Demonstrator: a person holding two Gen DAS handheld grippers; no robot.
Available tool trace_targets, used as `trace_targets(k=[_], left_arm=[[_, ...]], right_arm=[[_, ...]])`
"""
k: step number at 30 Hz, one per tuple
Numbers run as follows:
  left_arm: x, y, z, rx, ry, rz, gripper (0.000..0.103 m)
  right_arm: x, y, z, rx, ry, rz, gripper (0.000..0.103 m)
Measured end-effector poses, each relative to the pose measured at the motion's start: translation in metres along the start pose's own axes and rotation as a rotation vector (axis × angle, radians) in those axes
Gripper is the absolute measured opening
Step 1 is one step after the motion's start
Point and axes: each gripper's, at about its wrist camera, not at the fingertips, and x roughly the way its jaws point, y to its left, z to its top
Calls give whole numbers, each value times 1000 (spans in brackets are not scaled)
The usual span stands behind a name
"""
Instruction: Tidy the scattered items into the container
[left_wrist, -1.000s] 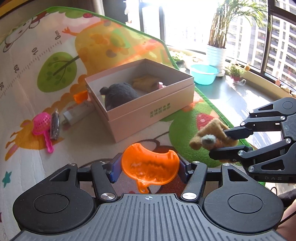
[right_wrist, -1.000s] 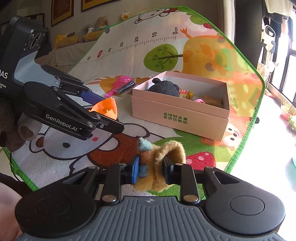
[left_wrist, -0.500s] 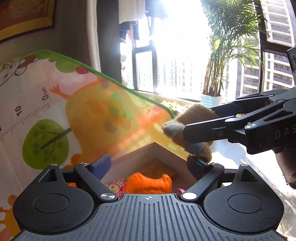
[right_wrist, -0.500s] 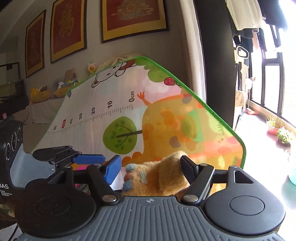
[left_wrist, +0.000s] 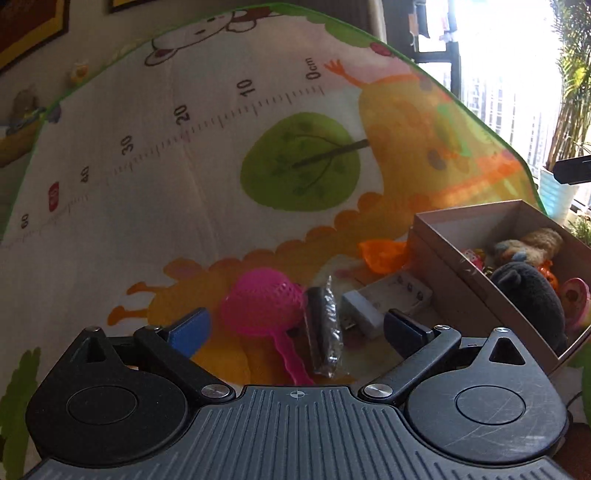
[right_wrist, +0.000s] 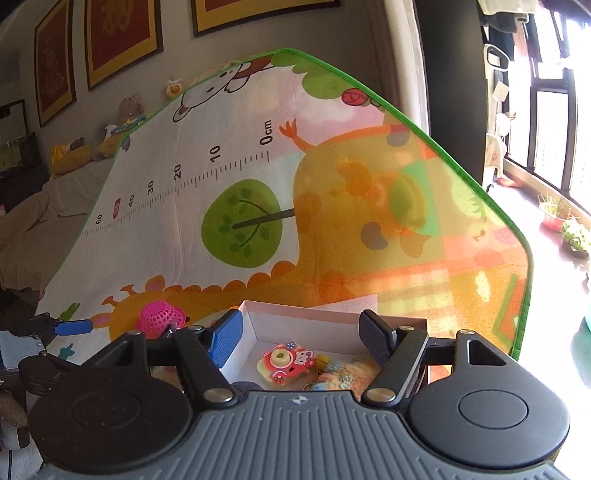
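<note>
Over the pink box (right_wrist: 295, 314), right tongs (right_wrist: 299, 336) spread and empty, brown plush (left_wrist: 532, 240) now dropped inside beside the dark plush (left_wrist: 528, 295). Left tongs (left_wrist: 295, 328) just swung wide too, orange cup gone from them, now facing pink strainer (left_wrist: 262, 302), black packet (left_wrist: 325, 332) and white box (left_wrist: 384, 299) on the play mat (left_wrist: 184, 184), crowded close together

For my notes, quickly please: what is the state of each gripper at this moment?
Left gripper: open, holding nothing; its jaws have just been opening.
Right gripper: open, holding nothing, above the box.
</note>
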Motion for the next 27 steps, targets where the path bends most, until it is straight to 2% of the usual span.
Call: trace_targets(k=[1,2,3,5,8,12,16,20,22,23,24,27], left_arm=[[0,6,-8,-2,5,2,102],[0,9,-13,-2,7,1,102],[2,11,-16,-7,9,-4,102],[6,14,-19,-35,5,-29,102],[12,16,-24,-78,-14,-54,102],[16,18,-32,-107,-7,-65,102],[11,21,-35,-120,-45,-97,102],[8,20,-36,-105,-65,-112,102],[8,19,-37,-104,-67,-114,103],[8,19,-37,-101,-67,-116,103],[7,18,-37,-98,-68,-117,103],[6,18,-37,-93,-76,-120,103]], right_arm=[[4,10,3,-25,9,6,70],[9,21,6,-54,20,11,65],[14,33,9,-89,37,18,49],[27,54,16,-136,90,43,30],[50,87,21,-228,152,51,28],[94,130,18,-437,244,-2,28],[143,154,4,-644,344,-75,28],[178,158,1,-699,426,-90,28],[190,160,-5,-748,453,-117,22],[193,160,-8,-762,459,-128,13],[194,160,-11,-773,456,-132,10],[180,161,-8,-749,433,-100,8]])
